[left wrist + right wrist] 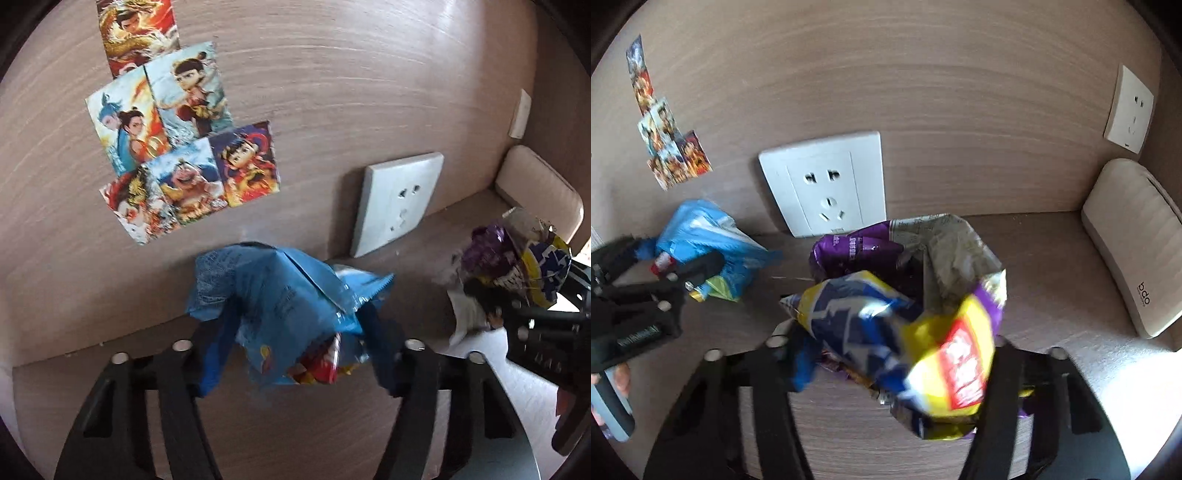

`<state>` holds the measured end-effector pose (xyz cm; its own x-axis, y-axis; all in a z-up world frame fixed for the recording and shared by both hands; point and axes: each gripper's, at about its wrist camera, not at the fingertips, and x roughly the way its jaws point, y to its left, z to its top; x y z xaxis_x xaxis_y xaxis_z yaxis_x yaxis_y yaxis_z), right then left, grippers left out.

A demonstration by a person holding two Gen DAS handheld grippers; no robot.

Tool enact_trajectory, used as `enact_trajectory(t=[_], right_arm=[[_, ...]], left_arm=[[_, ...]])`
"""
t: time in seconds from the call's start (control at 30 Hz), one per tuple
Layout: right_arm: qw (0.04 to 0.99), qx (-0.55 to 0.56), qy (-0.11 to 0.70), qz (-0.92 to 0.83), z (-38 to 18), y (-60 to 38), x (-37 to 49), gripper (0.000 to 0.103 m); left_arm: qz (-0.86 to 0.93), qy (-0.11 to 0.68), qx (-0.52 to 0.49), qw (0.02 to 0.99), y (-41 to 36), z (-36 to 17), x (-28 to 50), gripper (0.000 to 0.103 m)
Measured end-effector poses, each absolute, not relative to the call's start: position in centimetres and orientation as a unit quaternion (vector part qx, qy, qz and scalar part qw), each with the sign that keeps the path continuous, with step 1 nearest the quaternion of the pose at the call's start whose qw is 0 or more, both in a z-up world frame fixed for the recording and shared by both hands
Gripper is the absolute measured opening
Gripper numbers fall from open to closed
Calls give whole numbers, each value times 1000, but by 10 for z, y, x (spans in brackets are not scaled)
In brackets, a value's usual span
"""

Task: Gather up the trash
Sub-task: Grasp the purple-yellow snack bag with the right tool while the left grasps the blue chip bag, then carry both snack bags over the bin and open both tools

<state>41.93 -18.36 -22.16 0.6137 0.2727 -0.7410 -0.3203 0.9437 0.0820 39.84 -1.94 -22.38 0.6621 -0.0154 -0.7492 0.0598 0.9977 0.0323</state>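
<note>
Left hand-held gripper (295,354) clamps the blue wrapper (280,295), right hand-held gripper (897,362) clamps the yellow bag (923,350), both low over the worktop (1052,258); grabbing looks done, binning remains, no bin visible

We see a wood-grain wall (960,92) bearing two white sockets (823,182), picture stickers (177,147), above a matching shelf (1052,258).

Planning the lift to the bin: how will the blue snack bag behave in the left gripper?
The blue snack bag looks crumpled and thin, so probably floppy and light. Its glossy film may slip between the left gripper fingers.
</note>
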Motion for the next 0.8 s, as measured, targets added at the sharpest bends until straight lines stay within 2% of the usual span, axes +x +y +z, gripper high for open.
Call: enact_trajectory(t=[0.1,0.2,0.8], right_arm=[[899,-13,401,173,-215,-186,415,45],[903,-2,390,179,-205,-188,407,44],[949,51,281,131,-98,-229,286,44]], left_arm=[[-34,407,28,912,-26,-222,392,43],[-47,399,22,916,-31,-215,382,39],[-138,315,55,937,-56,-118,281,39]])
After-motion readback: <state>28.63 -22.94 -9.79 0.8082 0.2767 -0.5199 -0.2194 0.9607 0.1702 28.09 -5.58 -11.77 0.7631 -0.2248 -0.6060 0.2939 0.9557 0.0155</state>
